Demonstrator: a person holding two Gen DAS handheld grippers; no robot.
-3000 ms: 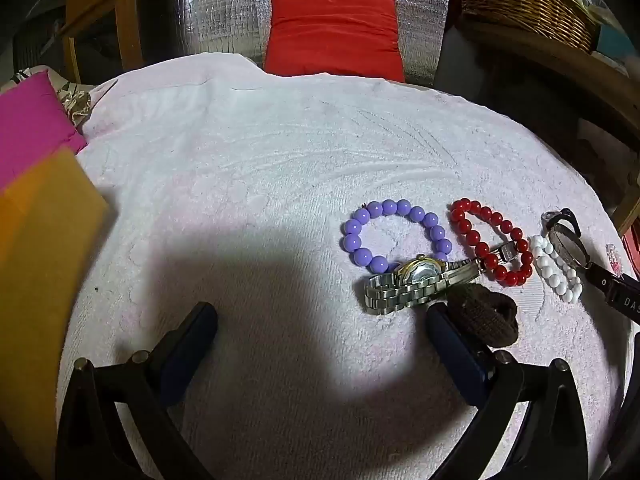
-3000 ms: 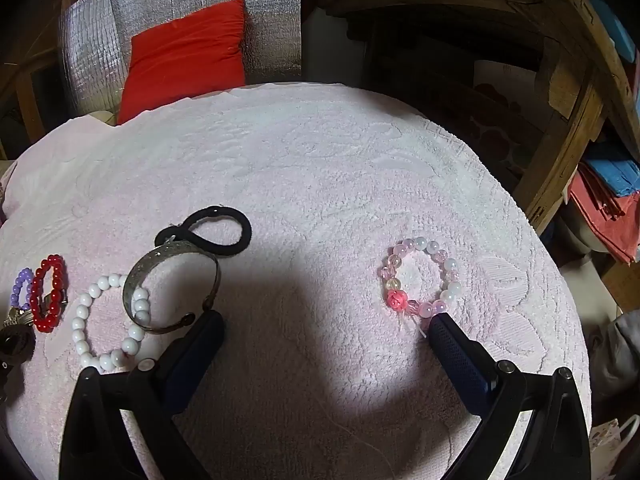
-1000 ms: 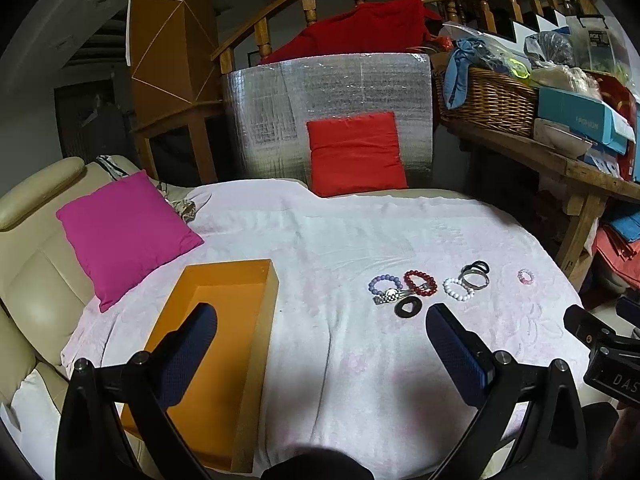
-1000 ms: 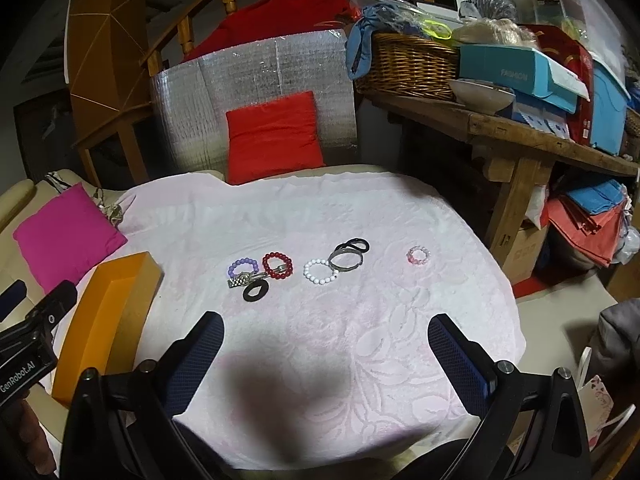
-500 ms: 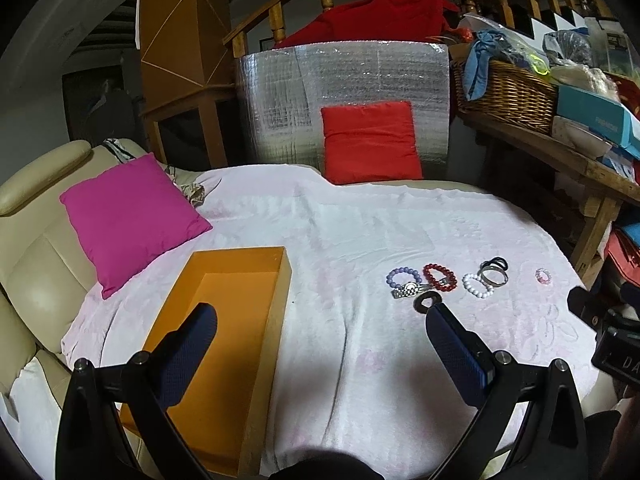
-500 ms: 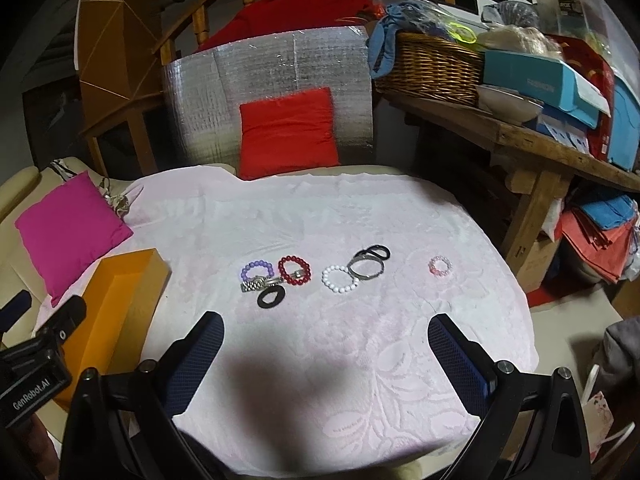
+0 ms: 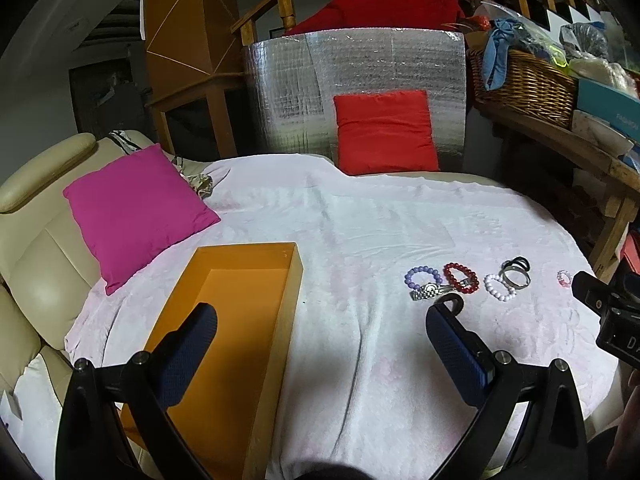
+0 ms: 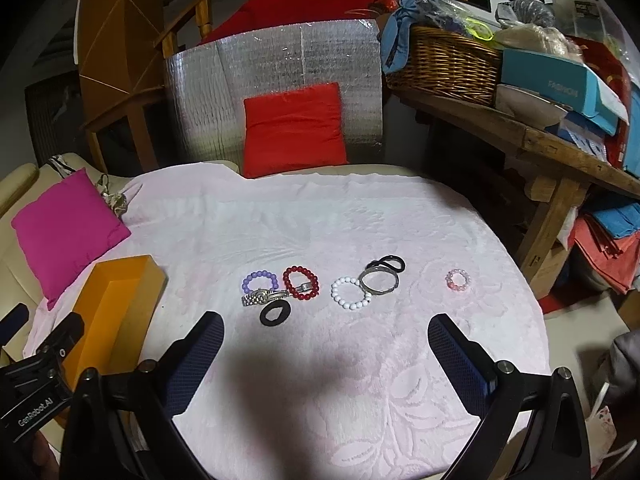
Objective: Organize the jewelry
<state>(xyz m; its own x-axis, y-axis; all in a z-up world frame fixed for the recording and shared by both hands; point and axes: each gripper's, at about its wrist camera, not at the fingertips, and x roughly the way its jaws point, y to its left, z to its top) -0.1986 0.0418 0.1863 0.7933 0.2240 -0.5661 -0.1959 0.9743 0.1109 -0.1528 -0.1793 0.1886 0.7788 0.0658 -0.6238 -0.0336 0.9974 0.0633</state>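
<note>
On the pale pink towel (image 8: pixel 320 216) that covers the seat, everything I need lies in front of me. Far left, my left gripper (image 7: pixel 320 340) hangs with its fingers spread wide and nothing between them; its left finger sits above the orange box (image 7: pixel 224 344), which lies open on the towel just beside the magenta cushion (image 7: pixel 136 208). From the right camera I see the same box (image 8: pixel 116 312) at the towel's left edge, well apart from the jewelry.

Moving right, the pieces run in a loose row: a purple bead bracelet (image 8: pixel 259 281), with a metal watch (image 8: pixel 262 297) touching its near side and a black hair tie (image 8: pixel 275 313) just in front of the watch. Next comes a red bead bracelet (image 8: pixel 301 282), then a white bead bracelet (image 8: pixel 350 293), which touches a metal bangle (image 8: pixel 379 279). A second black hair tie (image 8: pixel 390 264) lies against the bangle's far side. Set apart on the right is a small pink bead bracelet (image 8: pixel 457 279).

My right gripper (image 8: pixel 326 344) hovers above the towel nearer to me than the row, its fingers likewise held far apart and holding nothing. A red cushion (image 8: pixel 294 130) leans on a silver foil panel (image 8: pixel 276 64) at the back.
</note>
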